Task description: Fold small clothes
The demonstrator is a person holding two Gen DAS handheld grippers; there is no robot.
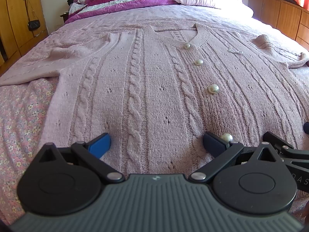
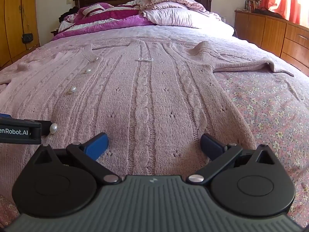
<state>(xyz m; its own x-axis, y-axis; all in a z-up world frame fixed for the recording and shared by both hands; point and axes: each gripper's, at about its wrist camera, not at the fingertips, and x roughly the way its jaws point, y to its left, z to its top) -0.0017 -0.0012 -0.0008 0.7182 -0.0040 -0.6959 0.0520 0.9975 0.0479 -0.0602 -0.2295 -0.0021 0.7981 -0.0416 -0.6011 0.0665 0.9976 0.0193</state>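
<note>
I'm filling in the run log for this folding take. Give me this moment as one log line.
stage: pre-grasp | cardigan: flat, buttoned, unfolded on bed | left gripper: open over hem | right gripper: open over hem

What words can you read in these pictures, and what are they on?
"enRobot.AI": on the left gripper's side, cut off by the picture's edge.
"DAS": on the right gripper's side, also cut off.
Books on the cabinet: too small to read.

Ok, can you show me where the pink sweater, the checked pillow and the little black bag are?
pink sweater [image 1: 154,89], left wrist view, on its middle cable knit.
checked pillow [image 2: 173,17], right wrist view, on its top face.
little black bag [image 1: 34,25], left wrist view, on its body, hanging by the wardrobe.
</note>
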